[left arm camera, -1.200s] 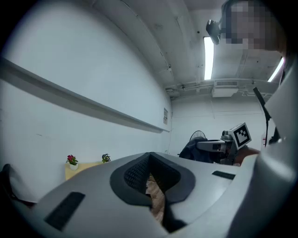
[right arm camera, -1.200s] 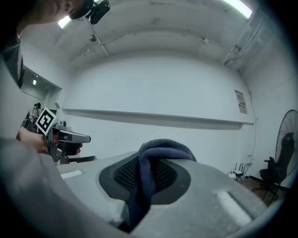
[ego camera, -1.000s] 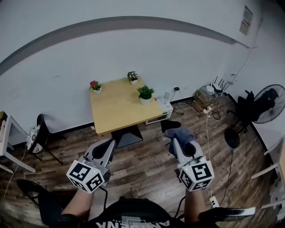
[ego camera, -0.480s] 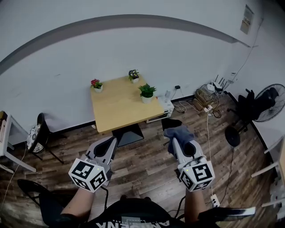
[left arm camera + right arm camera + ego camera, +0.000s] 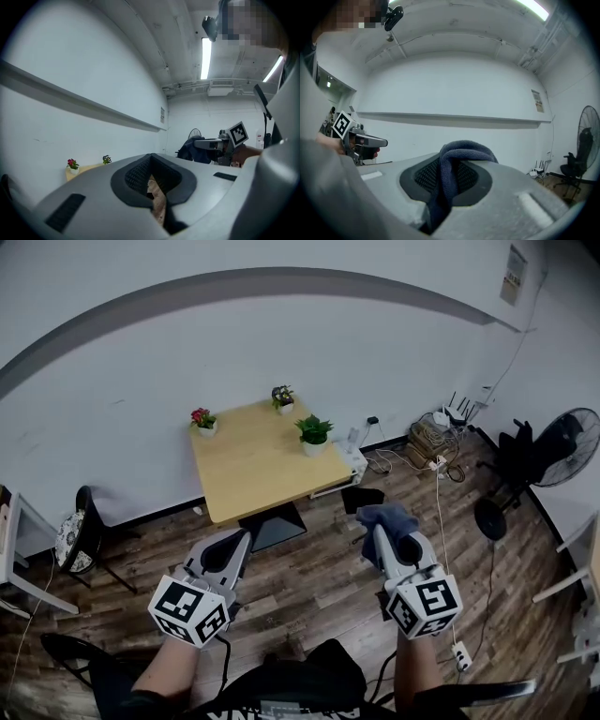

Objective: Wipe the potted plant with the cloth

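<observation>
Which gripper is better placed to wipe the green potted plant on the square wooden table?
Right, probably. The right gripper is shut on the dark blue cloth; the left gripper is shut and empty. Neither has reached the green potted plant.

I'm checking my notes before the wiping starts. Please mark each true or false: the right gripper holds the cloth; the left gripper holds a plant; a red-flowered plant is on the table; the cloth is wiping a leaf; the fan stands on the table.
1. The right gripper holds the cloth. True.
2. The left gripper holds a plant. False: it is shut and empty.
3. A red-flowered plant is on the table. True.
4. The cloth is wiping a leaf. False: it is over the floor, short of the table.
5. The fan stands on the table. False: it stands on the floor at the right.
</observation>
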The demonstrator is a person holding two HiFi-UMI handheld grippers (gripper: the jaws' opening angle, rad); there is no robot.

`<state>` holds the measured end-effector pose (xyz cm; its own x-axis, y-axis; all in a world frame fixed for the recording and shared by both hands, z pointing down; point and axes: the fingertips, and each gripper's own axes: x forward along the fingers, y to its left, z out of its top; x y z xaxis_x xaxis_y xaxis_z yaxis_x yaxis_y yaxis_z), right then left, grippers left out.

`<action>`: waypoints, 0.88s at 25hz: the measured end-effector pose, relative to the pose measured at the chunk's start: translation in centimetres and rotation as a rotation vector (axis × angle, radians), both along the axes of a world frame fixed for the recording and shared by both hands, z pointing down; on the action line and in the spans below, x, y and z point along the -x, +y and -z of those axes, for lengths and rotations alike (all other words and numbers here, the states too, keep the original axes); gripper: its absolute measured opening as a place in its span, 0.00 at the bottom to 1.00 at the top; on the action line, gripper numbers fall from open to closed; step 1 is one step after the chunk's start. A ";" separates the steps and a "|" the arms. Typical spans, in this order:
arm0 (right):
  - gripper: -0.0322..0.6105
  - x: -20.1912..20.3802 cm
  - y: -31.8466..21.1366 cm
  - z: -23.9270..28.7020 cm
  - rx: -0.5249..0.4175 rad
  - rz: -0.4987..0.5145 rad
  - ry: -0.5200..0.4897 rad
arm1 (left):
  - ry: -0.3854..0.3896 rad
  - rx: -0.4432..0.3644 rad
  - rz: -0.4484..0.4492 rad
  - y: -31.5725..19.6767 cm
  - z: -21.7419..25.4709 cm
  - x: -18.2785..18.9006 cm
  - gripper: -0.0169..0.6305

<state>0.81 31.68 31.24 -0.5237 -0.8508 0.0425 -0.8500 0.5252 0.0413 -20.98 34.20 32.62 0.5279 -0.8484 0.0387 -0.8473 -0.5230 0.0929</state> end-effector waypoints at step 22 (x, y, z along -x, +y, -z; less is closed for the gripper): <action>0.13 -3.0 -18.1 1.0 -0.034 0.106 -0.027 | 0.023 -0.019 0.093 -17.3 1.6 -1.9 0.03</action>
